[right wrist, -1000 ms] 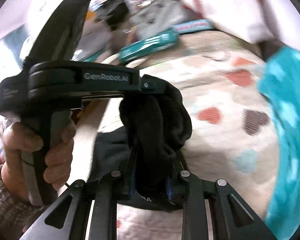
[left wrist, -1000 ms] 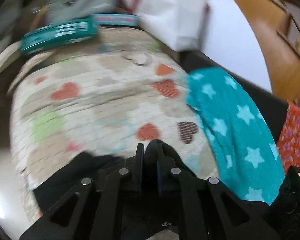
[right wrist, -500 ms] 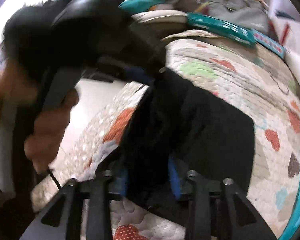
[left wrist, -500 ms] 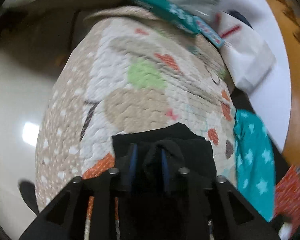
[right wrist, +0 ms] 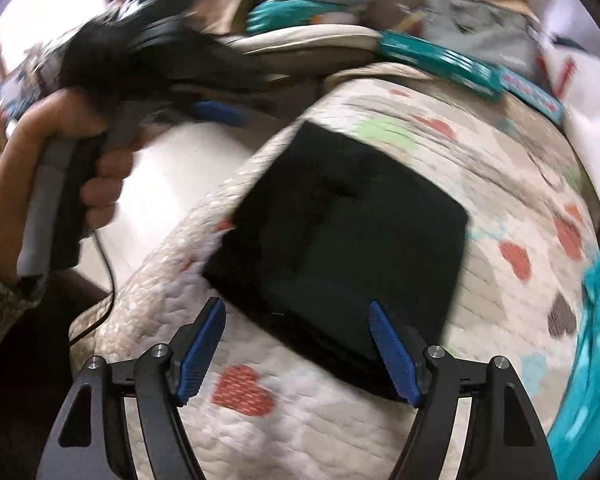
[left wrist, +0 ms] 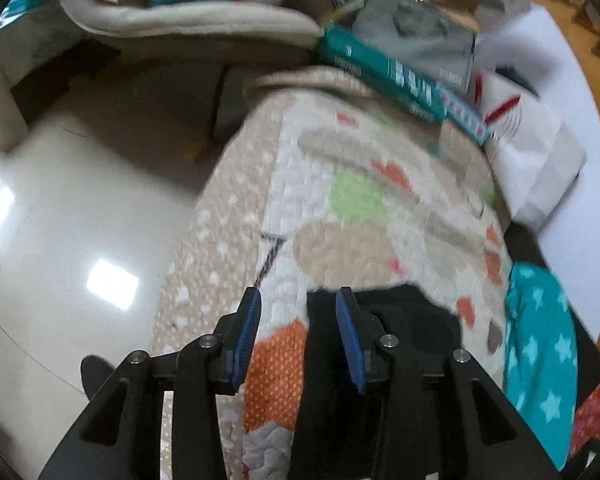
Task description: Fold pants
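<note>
Partly hidden, the pants (right wrist: 340,240) run under the right gripper (right wrist: 296,348) at their near edge, and in the left wrist view only a black corner shows behind one finger. Motion blur smears the left hand (right wrist: 96,168) and its gripper (left wrist: 298,332). The pants lie as a folded black square on the quilt (right wrist: 500,184). A second ago both grippers pinched bunched black cloth held up in the air; now both jaws have just been opening, the right ones wide, the left ones narrower, with nothing gripped between either pair.
</note>
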`<state>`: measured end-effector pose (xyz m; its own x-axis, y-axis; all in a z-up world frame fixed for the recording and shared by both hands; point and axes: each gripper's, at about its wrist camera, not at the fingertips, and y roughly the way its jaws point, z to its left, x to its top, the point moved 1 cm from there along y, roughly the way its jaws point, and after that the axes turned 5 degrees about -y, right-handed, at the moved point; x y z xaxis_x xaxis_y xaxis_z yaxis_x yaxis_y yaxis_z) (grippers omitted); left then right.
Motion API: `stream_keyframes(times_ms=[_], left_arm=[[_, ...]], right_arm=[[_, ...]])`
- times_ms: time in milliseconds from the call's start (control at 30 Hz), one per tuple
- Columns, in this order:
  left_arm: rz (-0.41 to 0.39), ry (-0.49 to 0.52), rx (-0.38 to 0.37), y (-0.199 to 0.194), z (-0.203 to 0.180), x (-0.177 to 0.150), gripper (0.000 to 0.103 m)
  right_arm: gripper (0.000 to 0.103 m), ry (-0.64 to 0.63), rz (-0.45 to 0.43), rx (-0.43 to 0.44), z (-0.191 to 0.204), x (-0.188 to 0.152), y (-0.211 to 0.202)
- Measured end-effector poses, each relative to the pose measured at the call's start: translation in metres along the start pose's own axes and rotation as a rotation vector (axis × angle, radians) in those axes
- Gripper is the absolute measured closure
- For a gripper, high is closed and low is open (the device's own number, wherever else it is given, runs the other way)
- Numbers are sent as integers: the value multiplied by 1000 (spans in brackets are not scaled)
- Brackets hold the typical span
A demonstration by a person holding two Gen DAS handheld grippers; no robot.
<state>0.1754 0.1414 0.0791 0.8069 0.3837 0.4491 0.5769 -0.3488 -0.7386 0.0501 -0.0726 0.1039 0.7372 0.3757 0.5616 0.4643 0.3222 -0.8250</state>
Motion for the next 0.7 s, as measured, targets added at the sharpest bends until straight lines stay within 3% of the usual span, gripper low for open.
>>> stream_keyframes(times_ms=[100,200,233,333,400,433,567,700], left_arm=[[-42,53,-68,-12,-17,-2,58],[-15,131,-54,2,-37,-14,53],[5,161,-5,13,-42,-19,53],[80,221,234,55,-35,-31,53],[117,196,328,72,-20,-32,53],[147,151,338,78,-8,-31,53],[179,-14,213,66,17,-22,53],[113,-102,104,35,28,-16,53]], right_arm=[[24,116,-17,-27,-41,3,-1],[24,218,-18,-43,-65,-2,-4],[24,249,-16,-40,-72,0,-3],[24,348,-6,-22,-90,-8,3],[24,401,1,-8,-101,-14,6],[24,414,3,-4,-103,-17,6],[24,432,1,5,-107,-24,6],[24,425,-5,10,-109,-25,5]])
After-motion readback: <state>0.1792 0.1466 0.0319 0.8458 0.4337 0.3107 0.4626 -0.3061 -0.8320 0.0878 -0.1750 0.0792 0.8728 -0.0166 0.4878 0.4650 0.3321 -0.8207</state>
